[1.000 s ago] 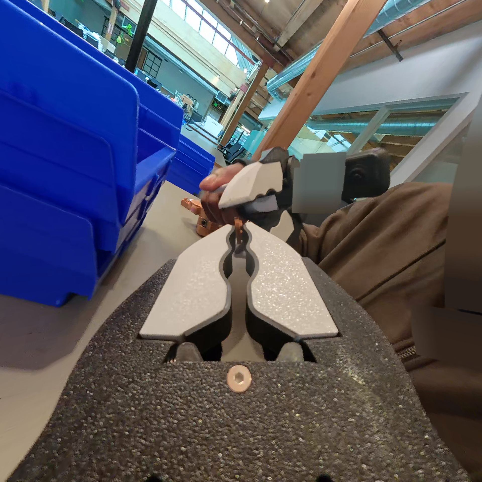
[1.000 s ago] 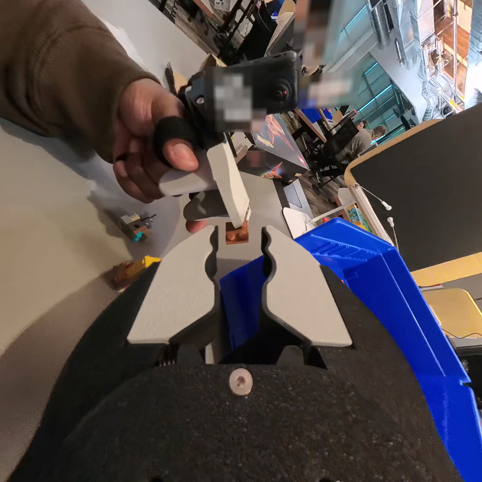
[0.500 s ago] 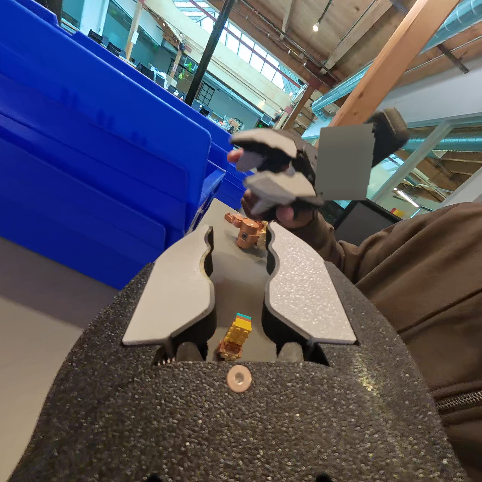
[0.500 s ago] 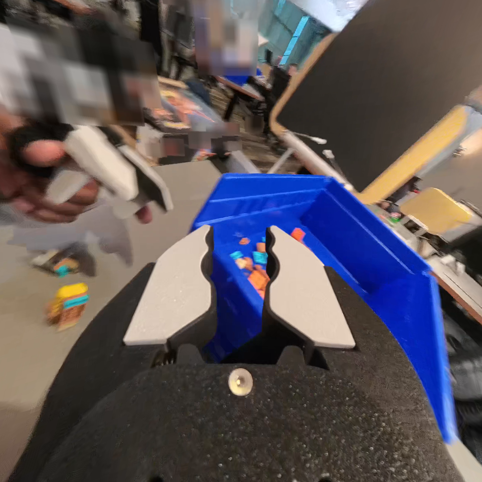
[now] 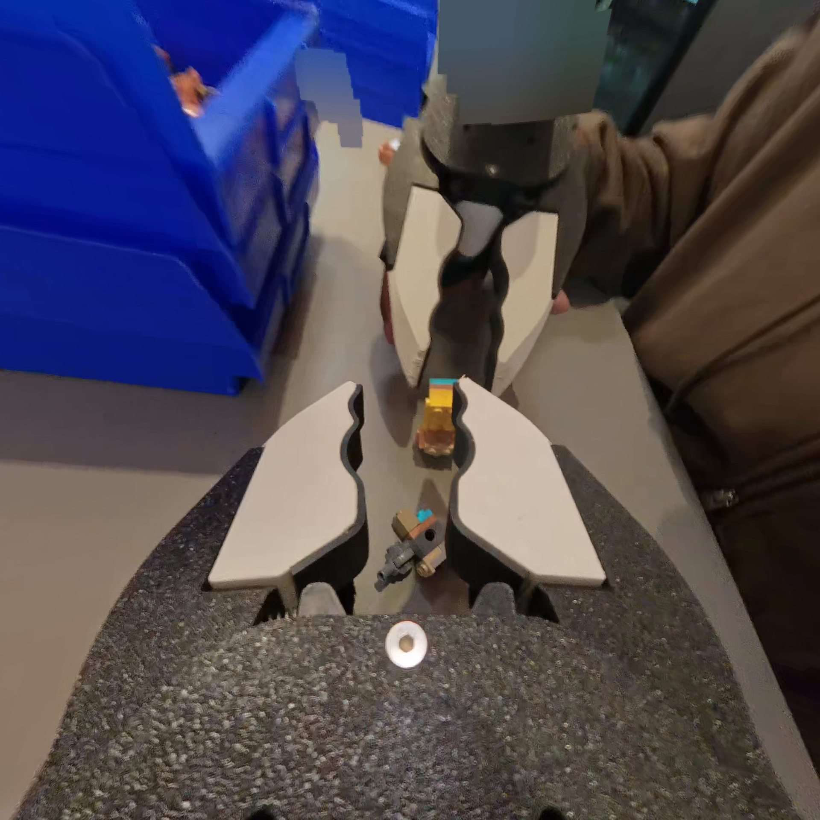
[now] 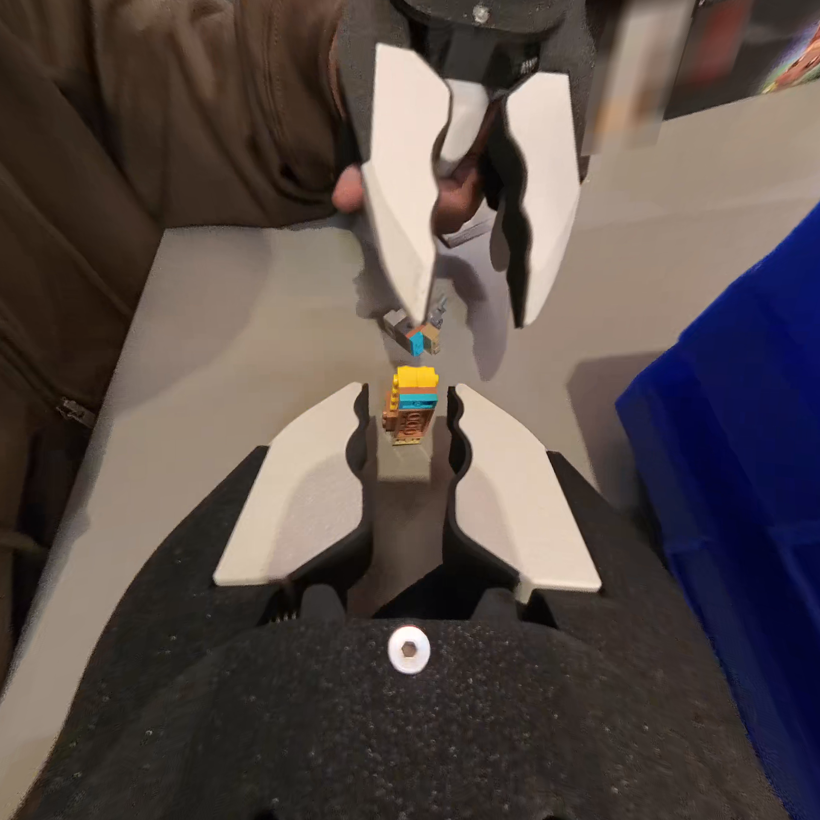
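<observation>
Both my tongs gape, empty: left tongs (image 5: 410, 390) over the grey brick cluster (image 5: 415, 539), right tongs (image 6: 407, 390) straddling the yellow-teal brick stack (image 6: 411, 410) on the surface (image 6: 230, 319). Blue bin (image 5: 133, 186) far left holds small pieces, blurred.

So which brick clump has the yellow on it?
The taller brick clump between the right hand-held gripper fingertips; the small grey-tan clump beyond it has none.
</observation>
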Motion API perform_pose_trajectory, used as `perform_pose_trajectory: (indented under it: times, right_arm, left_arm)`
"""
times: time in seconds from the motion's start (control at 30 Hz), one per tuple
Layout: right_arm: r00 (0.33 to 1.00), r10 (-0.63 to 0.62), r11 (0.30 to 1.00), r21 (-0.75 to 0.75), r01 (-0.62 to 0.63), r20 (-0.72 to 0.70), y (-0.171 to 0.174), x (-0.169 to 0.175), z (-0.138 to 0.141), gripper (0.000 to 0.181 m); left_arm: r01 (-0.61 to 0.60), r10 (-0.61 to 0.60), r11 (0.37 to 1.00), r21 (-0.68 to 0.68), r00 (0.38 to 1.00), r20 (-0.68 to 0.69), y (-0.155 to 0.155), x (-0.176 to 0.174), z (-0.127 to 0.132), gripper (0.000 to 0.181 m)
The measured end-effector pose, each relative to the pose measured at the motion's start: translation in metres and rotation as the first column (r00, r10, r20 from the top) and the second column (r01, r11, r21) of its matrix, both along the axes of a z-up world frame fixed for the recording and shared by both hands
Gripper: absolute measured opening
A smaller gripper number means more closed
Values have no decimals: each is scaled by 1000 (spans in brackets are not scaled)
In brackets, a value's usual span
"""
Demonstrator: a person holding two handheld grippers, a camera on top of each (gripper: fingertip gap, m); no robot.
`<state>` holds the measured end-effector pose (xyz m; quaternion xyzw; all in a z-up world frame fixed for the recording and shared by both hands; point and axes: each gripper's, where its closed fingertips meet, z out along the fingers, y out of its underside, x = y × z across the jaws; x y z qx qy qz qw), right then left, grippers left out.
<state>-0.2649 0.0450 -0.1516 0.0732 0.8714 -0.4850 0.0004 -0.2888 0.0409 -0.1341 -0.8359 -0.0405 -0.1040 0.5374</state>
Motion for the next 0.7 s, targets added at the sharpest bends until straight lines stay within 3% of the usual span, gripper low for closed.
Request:
perform_pose_trajectory:
  times: [0.13, 0.33, 0.5, 0.7]
  right_arm:
    - [999, -35, 999, 38, 35, 4, -1, -5, -12, 25]
    - [996, -83, 995, -50, 84, 23, 1, -13, -2, 17]
    - [987, -99, 972, -199, 124, 129, -1, -18, 16, 16]
    - [973, -88, 943, -298, 150, 212, -1, -20, 28, 17]
  left_arm:
    - [81, -87, 992, -96, 995, -54, 3, 16, -19, 38]
    - [92, -121, 978, -188, 981, -153, 8, 22, -34, 38]
    - [46, -74, 986, -160, 981, -178, 18, 18, -35, 43]
    - [27, -39, 995, -94, 990, -132, 23, 16, -25, 30]
